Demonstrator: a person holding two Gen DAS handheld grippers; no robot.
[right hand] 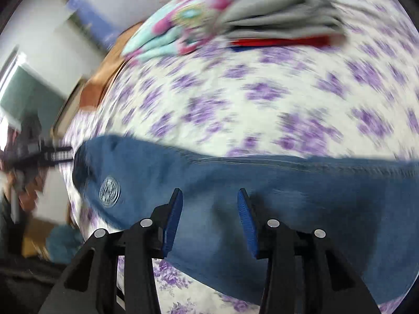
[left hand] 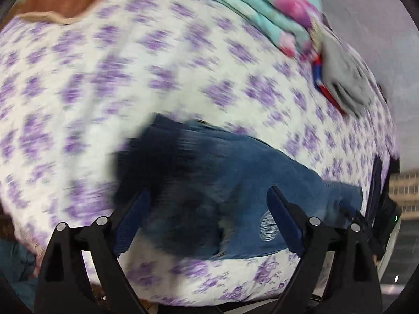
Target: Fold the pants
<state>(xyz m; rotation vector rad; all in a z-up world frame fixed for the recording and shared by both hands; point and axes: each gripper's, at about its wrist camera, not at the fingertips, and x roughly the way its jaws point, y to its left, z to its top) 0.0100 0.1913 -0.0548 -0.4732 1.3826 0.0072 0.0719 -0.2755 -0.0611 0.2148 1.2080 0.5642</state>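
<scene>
Pants (right hand: 262, 188) lie flat on bed (right hand: 262, 99), near edge. Left tool (left hand: 207, 209) & right tool (right hand: 209, 209) both spread, hovering over denim, prob lining up a fold grab. Heavy blur.

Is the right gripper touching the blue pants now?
Cannot tell. In the right wrist view the right gripper is open over the blue pants, but blur hides any contact or gap.
</scene>
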